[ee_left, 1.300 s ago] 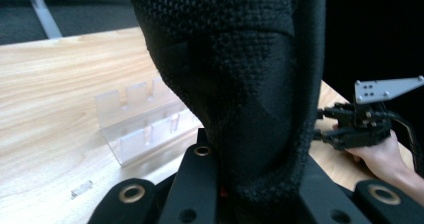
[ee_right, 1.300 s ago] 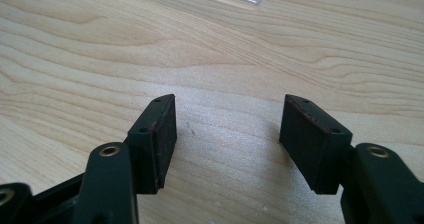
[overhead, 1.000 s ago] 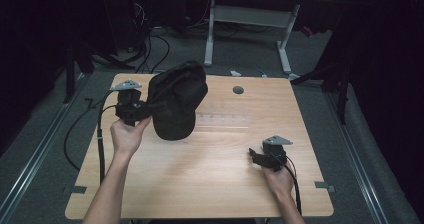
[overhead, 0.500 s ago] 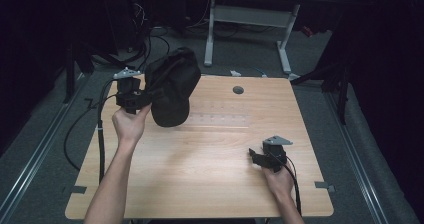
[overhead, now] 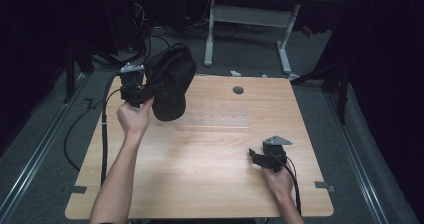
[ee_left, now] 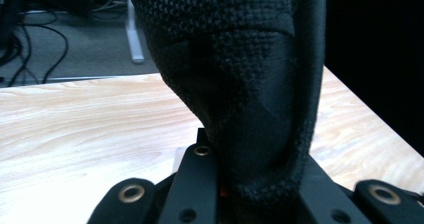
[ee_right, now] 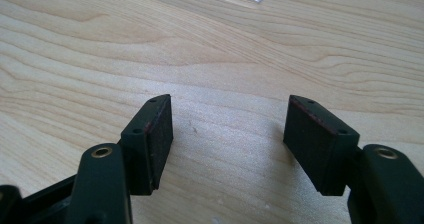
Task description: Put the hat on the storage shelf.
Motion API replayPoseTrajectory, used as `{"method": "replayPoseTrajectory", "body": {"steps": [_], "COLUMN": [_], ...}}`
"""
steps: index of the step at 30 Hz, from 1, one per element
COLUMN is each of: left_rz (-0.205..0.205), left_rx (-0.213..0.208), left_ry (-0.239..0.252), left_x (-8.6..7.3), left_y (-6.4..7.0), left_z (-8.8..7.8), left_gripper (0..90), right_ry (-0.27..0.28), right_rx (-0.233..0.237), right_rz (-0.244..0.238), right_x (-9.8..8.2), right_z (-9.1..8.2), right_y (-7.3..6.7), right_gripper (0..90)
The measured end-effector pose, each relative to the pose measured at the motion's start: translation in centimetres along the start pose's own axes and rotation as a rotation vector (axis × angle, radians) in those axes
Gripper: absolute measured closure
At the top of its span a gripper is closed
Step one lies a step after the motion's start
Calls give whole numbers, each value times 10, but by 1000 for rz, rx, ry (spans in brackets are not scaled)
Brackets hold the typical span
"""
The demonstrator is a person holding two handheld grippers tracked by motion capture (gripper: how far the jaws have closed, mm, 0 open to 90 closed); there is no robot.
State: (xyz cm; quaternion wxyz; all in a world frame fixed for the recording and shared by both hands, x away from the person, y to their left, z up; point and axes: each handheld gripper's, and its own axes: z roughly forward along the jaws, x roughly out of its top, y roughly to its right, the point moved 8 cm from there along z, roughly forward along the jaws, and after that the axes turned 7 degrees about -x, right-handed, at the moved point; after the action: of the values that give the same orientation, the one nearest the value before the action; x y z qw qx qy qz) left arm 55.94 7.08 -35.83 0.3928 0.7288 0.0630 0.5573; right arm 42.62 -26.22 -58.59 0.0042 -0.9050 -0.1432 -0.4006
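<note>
A black woven cap [overhead: 170, 84] hangs in the air over the table's far left corner, pinched at its edge by my left gripper [overhead: 145, 90], which is shut on it. In the left gripper view the cap's [ee_left: 245, 84] dark fabric rises from between the closed jaws. My right gripper [overhead: 256, 156] rests low over the wooden table [overhead: 210, 149] near the front right. Its jaws stand open, and in the right gripper view the right gripper [ee_right: 227, 144] has only bare wood between its pads [ee_right: 159, 141].
A small round grey grommet [overhead: 238, 90] sits in the tabletop at the back middle. A faint clear strip [overhead: 220, 120] lies on the wood at centre. Cables [overhead: 100, 134] trail off the left edge. A white desk frame [overhead: 250, 19] stands beyond the table.
My left gripper has carried the cap up and toward the table's far left corner. The right gripper has kept still.
</note>
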Motion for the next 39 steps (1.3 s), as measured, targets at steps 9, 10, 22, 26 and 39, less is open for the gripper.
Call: {"method": "replayPoseTrajectory", "body": {"steps": [9, 10, 22, 26, 39], "left_rz": [5, 7, 35, 51, 24], "left_rx": [39, 44, 96, 118, 132], "left_ry": [11, 13, 30, 36, 39], "left_x": [-2, -2, -6, -5, -19], "left_y": [-6, -6, -4, -4, -12], "left_z": [8, 9, 19, 19, 26], "left_gripper": [864, 864, 864, 864, 859], "right_ry": [0, 1, 1, 0, 0], "right_rx": [1, 1, 0, 0, 0], "right_rz": [1, 1, 1, 2, 2], "right_x": [0, 0, 0, 0, 0], "right_z": [0, 0, 0, 0, 0], "right_y": [0, 0, 0, 0, -1], "right_gripper": [365, 365, 365, 365, 365]}}
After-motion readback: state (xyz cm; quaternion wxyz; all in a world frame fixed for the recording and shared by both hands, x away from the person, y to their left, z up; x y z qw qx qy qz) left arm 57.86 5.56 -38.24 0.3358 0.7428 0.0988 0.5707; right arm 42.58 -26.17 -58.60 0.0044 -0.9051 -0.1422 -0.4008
